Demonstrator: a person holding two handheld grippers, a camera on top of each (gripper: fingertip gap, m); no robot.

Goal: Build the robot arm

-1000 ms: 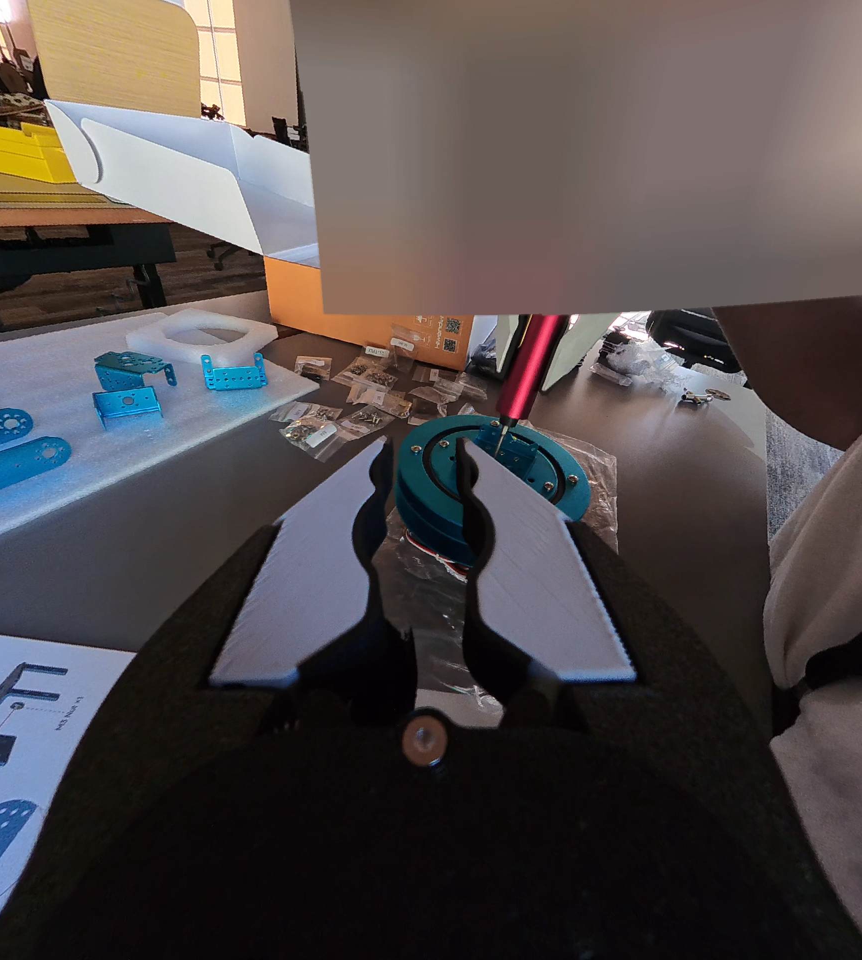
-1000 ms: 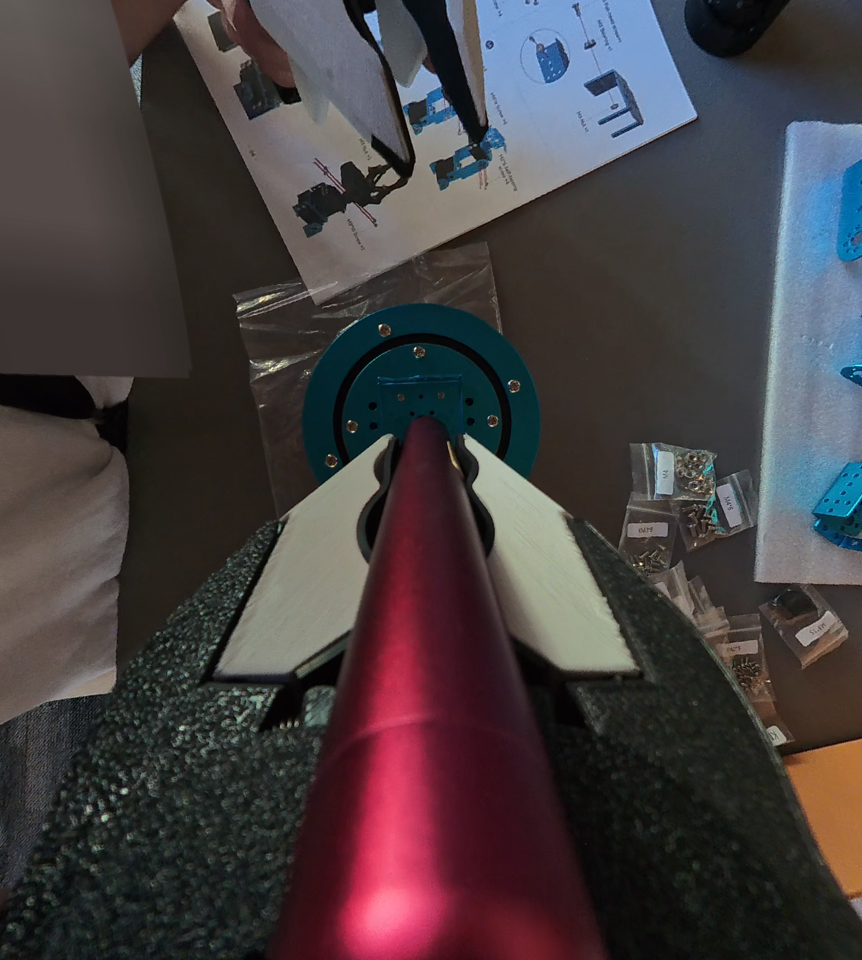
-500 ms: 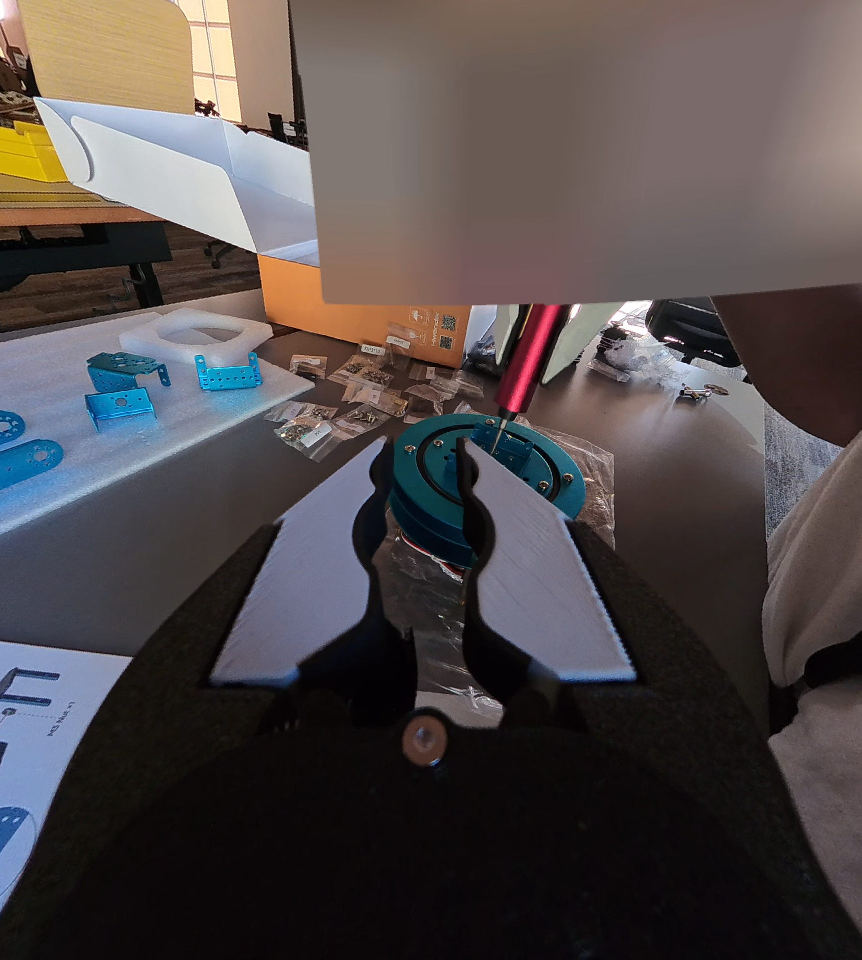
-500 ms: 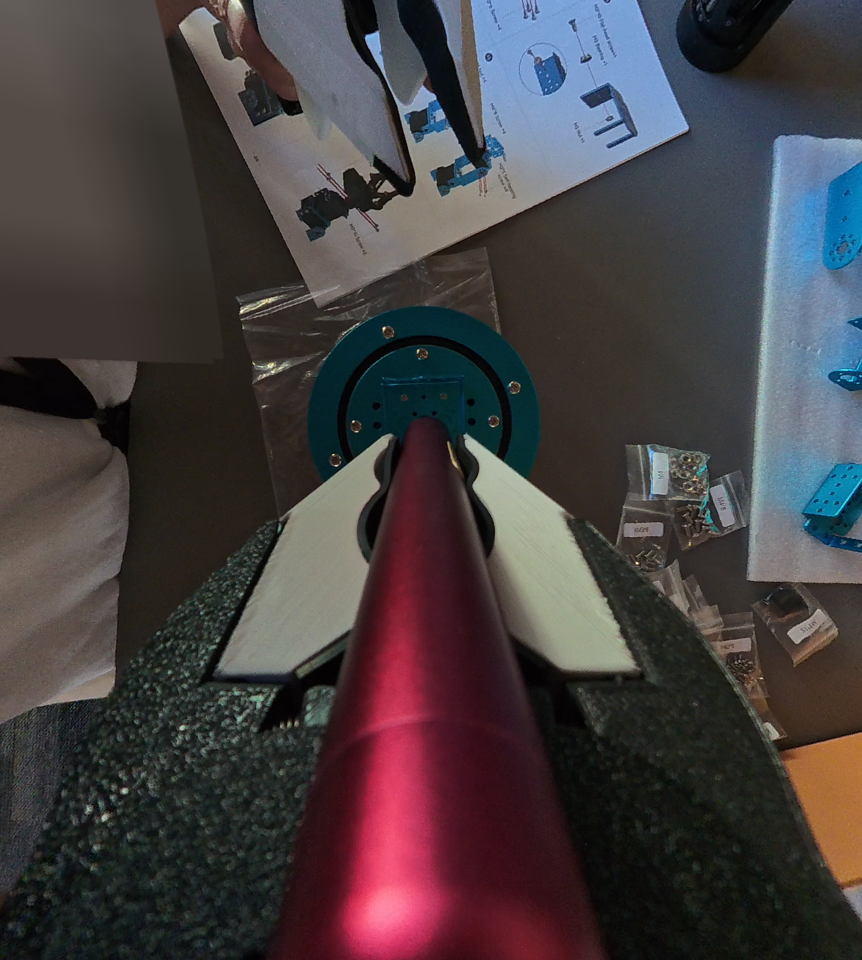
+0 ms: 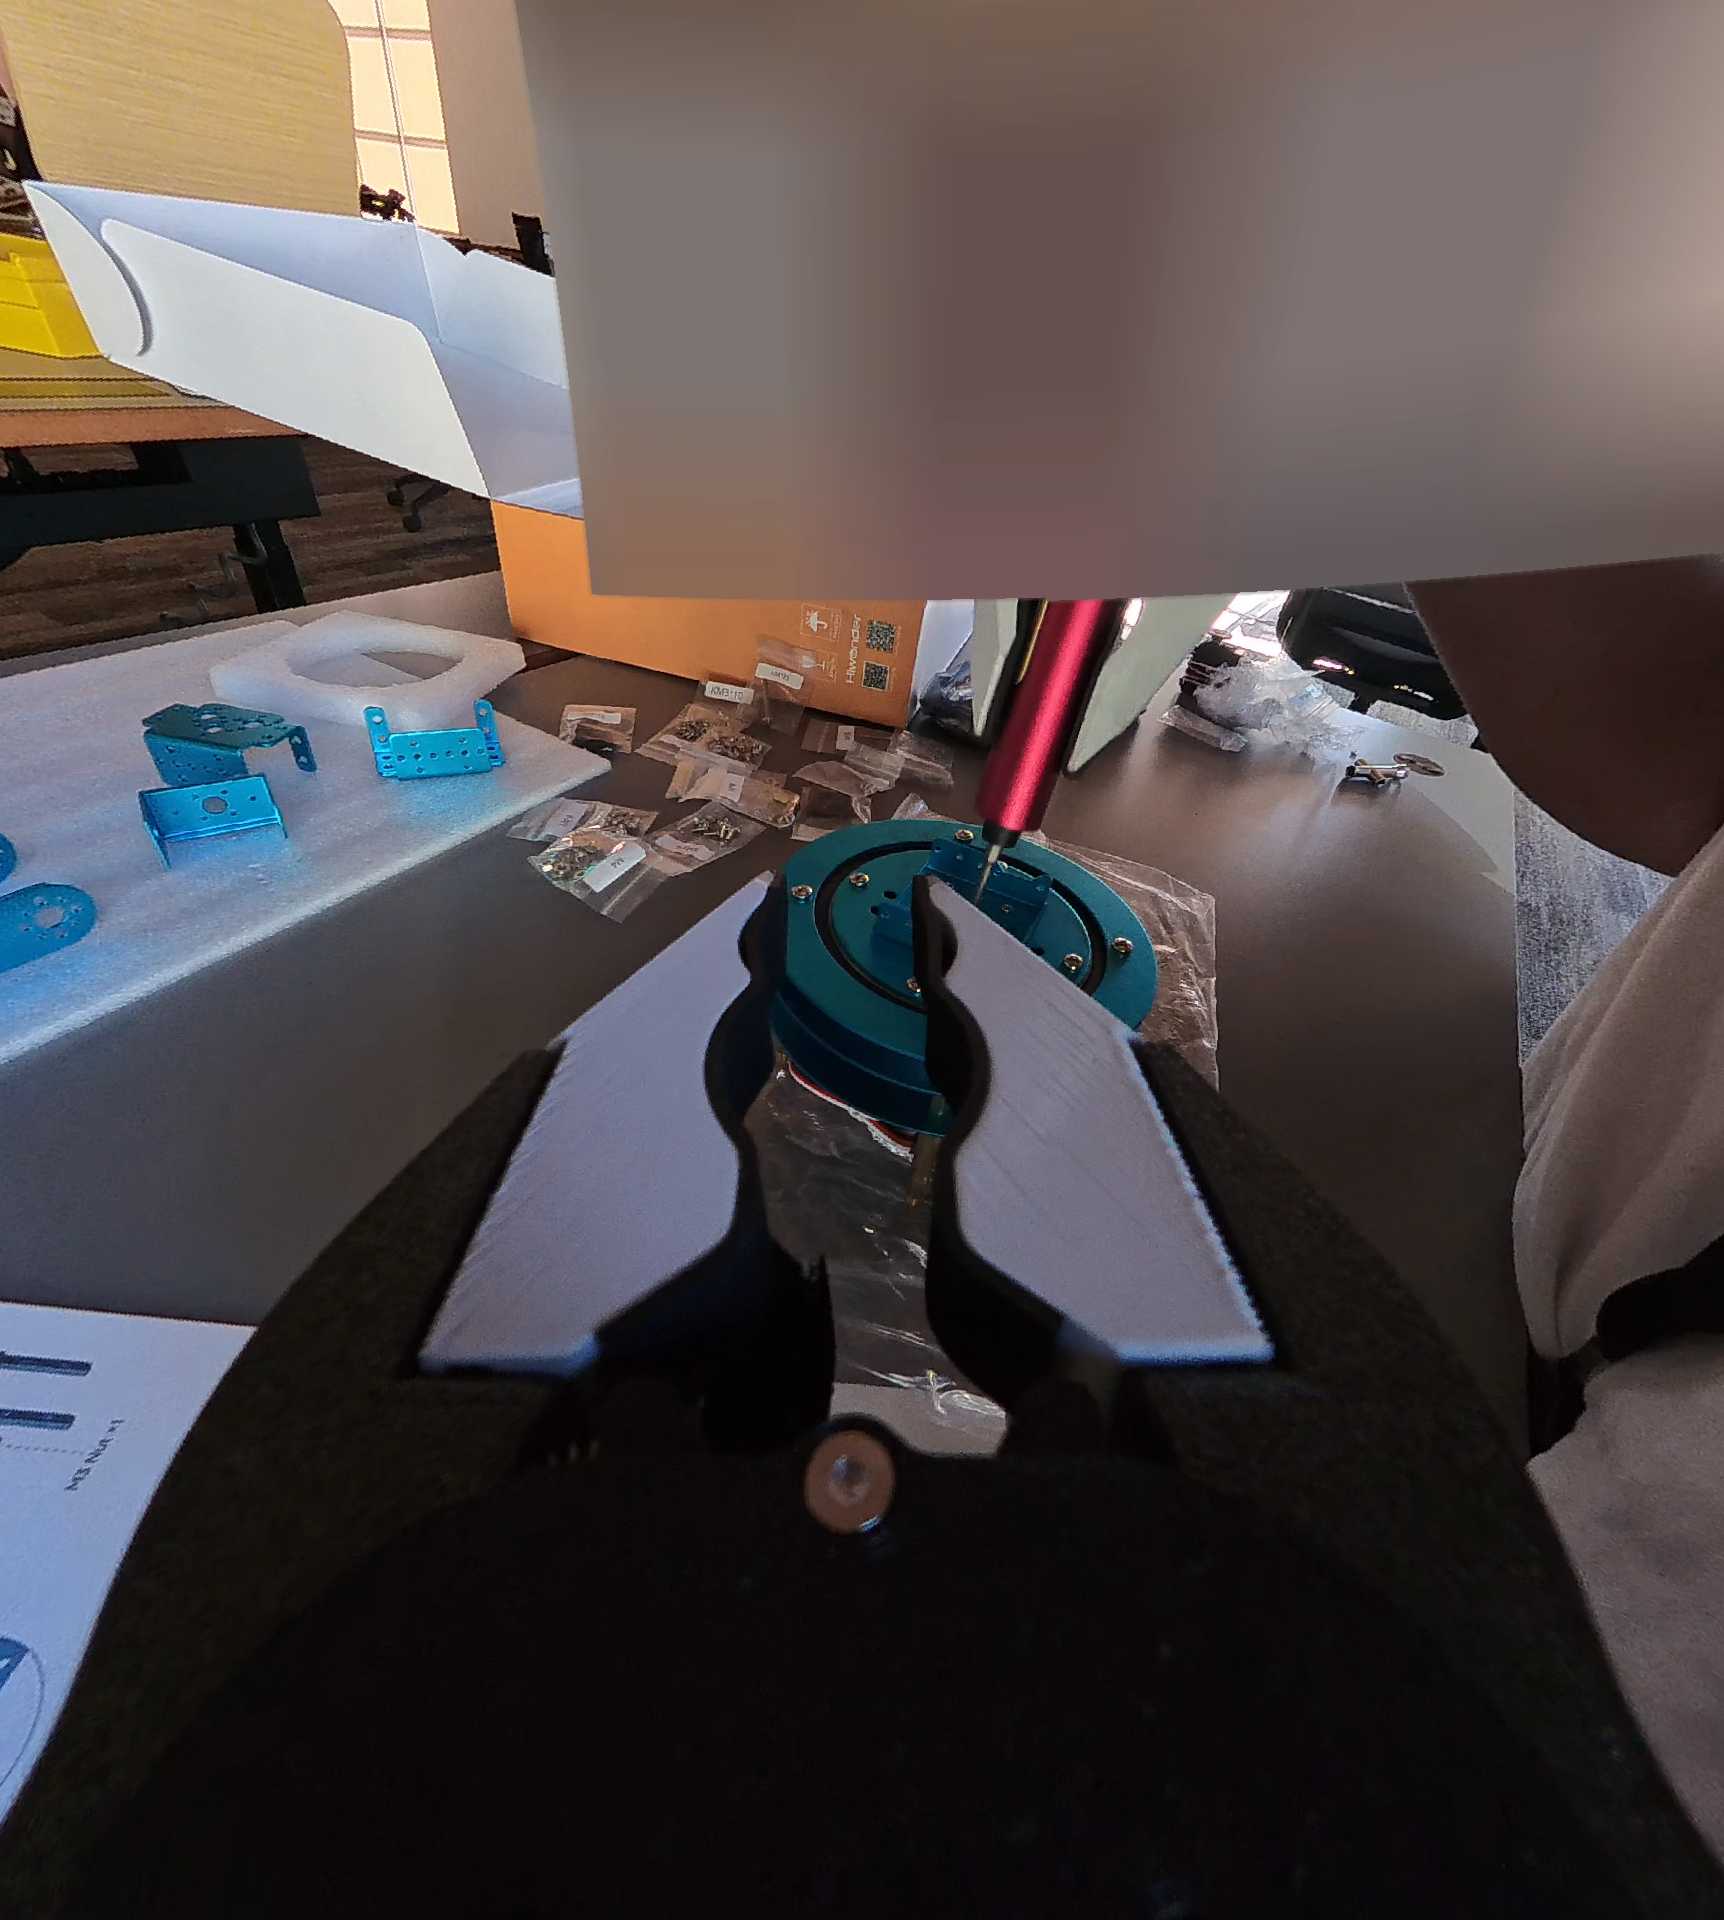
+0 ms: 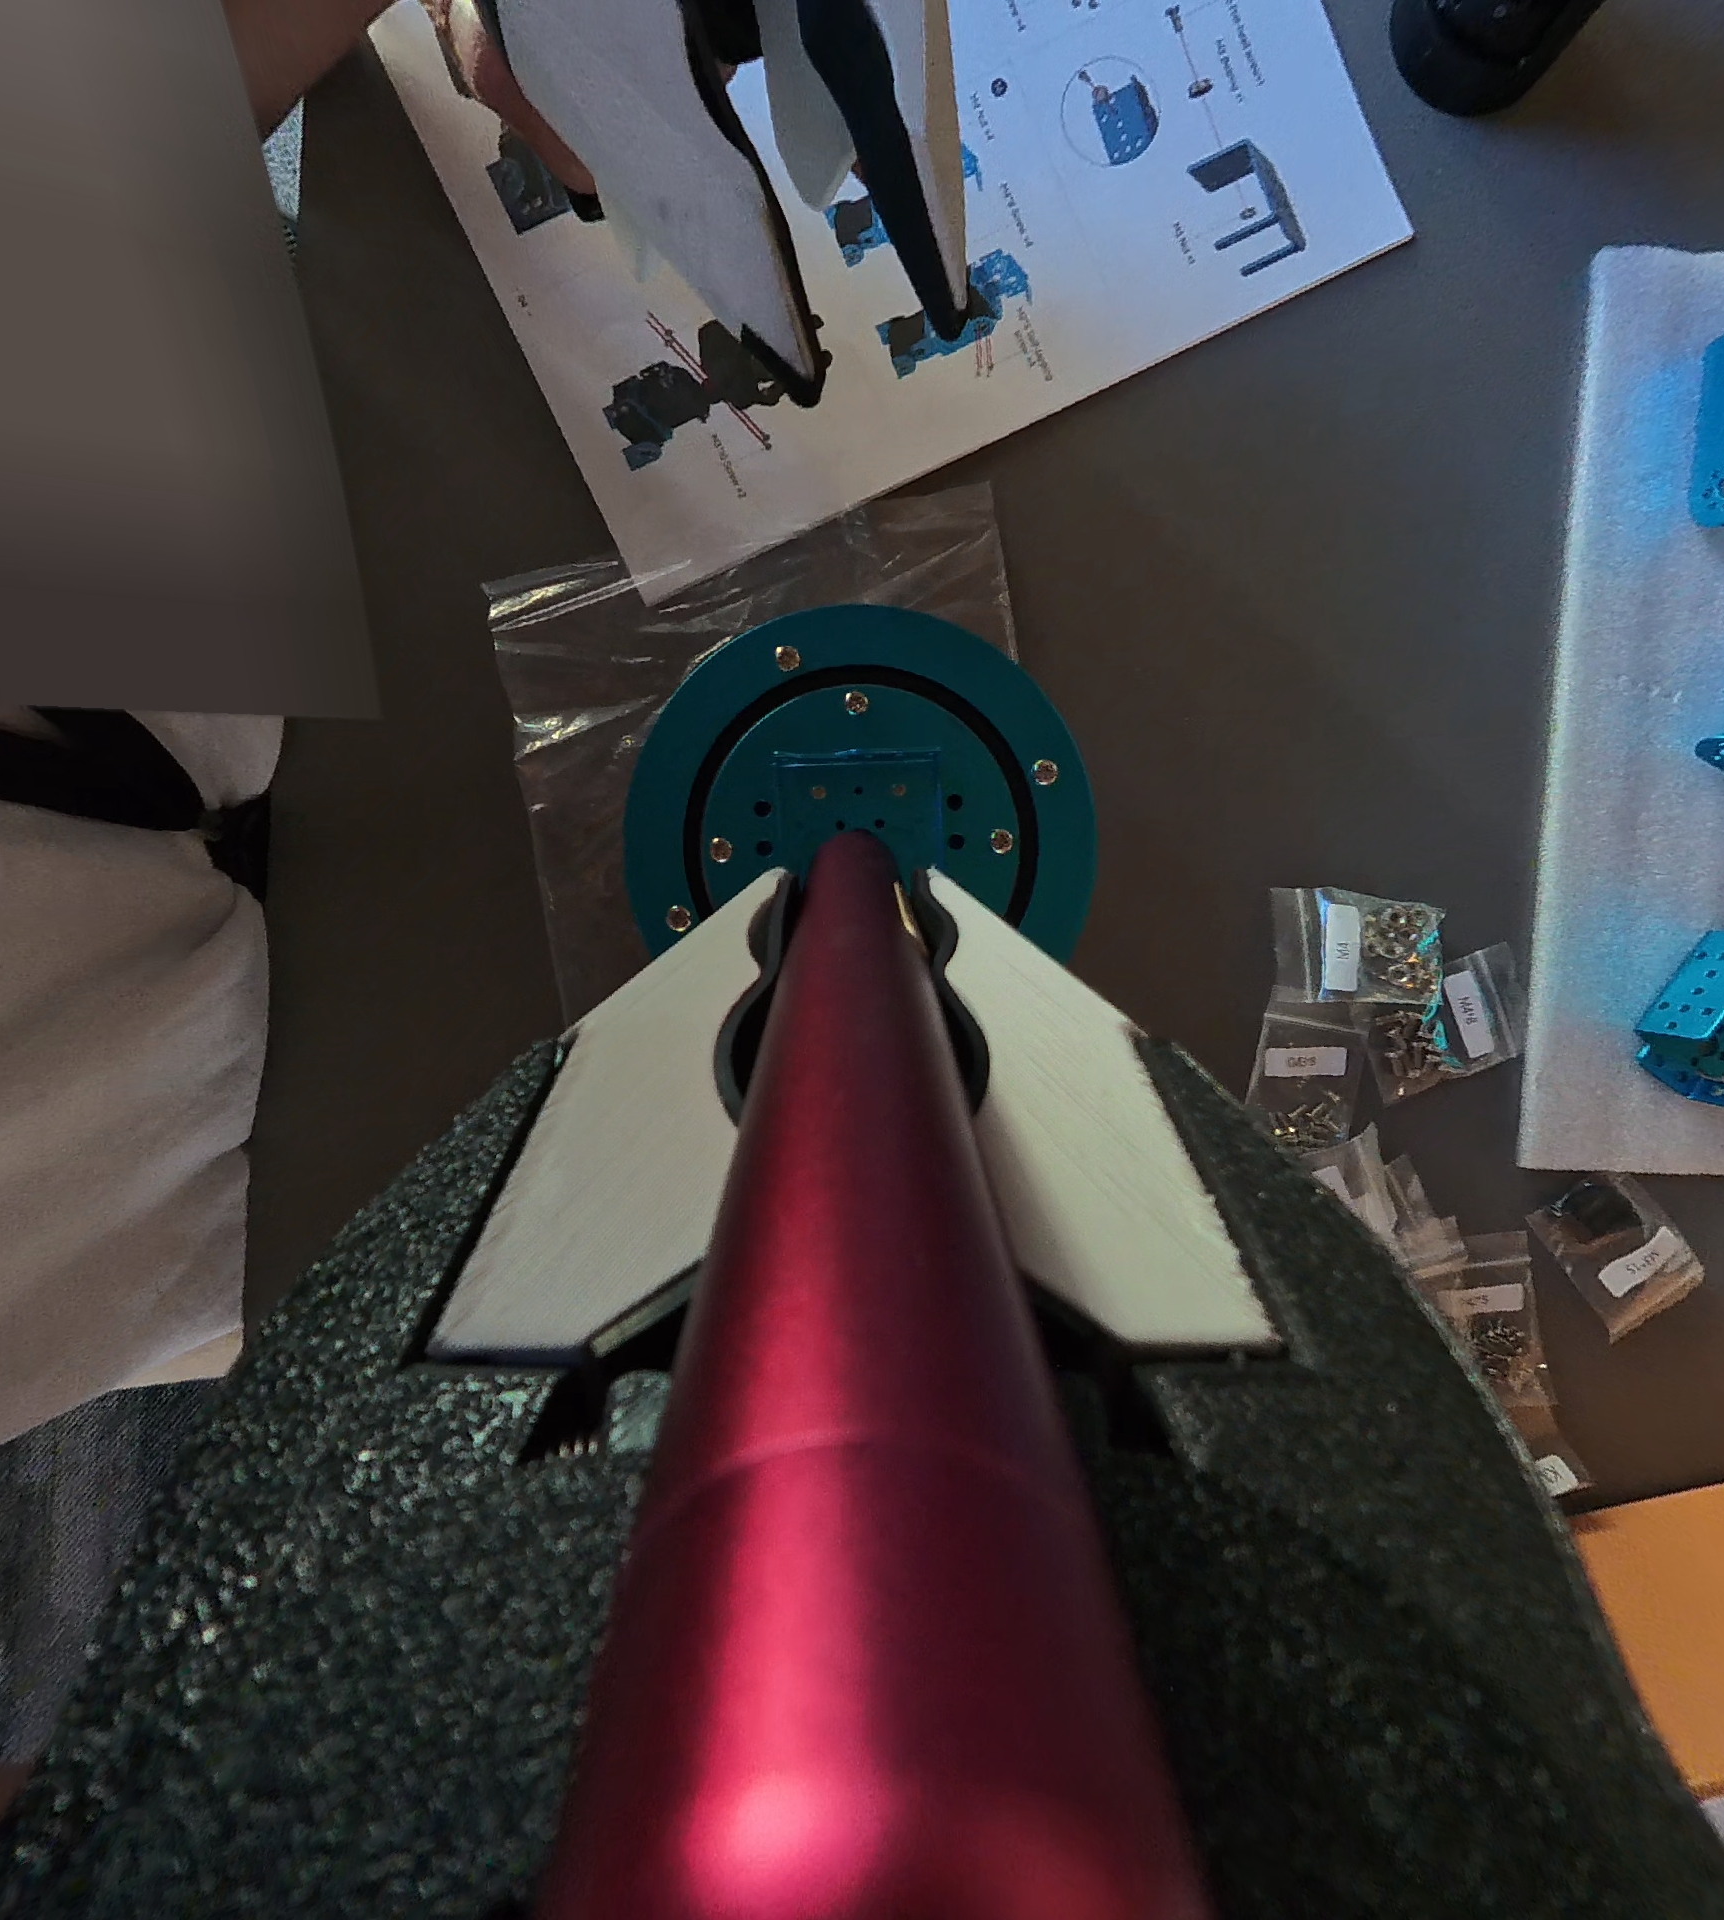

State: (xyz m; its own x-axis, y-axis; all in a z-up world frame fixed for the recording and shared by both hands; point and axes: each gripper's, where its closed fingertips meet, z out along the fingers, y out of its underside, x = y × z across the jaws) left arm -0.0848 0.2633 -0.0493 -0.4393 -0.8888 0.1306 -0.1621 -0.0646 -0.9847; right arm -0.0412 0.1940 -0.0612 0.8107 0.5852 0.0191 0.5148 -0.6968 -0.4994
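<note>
Blue brackets (image 5: 214,774) lie loose on white foam (image 5: 58,935) at the left, bags of screws (image 5: 629,852) sit unopened near the middle, and only one small bracket (image 5: 988,899) sits on the teal disc (image 5: 1097,966), so most assembly looks undone. The left gripper (image 5: 842,904) hangs released and empty just before the disc; against a second ago it has drawn slightly closer. The right gripper (image 6: 853,899) stays clenched on the red screwdriver (image 6: 837,1351), its tip on the bracket as before.
</note>
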